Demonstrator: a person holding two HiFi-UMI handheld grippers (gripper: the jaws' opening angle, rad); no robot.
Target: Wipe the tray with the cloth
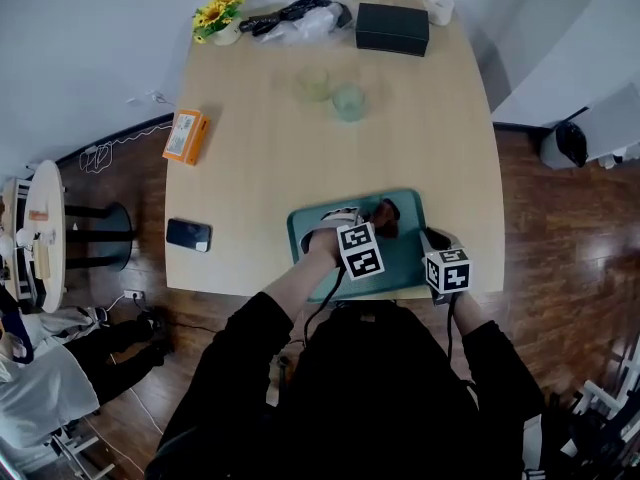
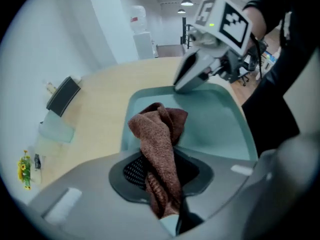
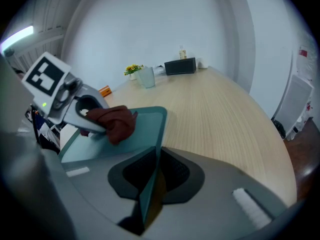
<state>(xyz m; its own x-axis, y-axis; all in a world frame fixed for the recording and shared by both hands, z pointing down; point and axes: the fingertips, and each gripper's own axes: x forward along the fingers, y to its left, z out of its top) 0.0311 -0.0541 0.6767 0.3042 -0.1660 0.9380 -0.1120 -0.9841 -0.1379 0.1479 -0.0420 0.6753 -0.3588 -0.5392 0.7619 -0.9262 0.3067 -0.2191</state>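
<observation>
Left gripper [image 2: 161, 186]: fingers clamped on the brown cloth [image 2: 159, 129], over the teal tray [image 2: 217, 121]. Right gripper [image 3: 149, 186]: fingers clamped on the tray's right rim, at the tabletop [image 1: 290, 148] near edge.

1 teal tray [image 1: 405, 258], 1 brown cloth [image 1: 386, 218]. 2 grippers: left gripper [image 1: 372, 226], right gripper [image 1: 430, 240]. 2 translucent cups [image 1: 313, 83] [image 1: 349, 101]. 1 black box [image 1: 392, 28], 1 orange box [image 1: 186, 136], 1 phone [image 1: 189, 234], 1 pot of yellow flowers [image 1: 220, 18], 1 white cup [image 1: 438, 10], 1 table [image 1: 300, 158].
</observation>
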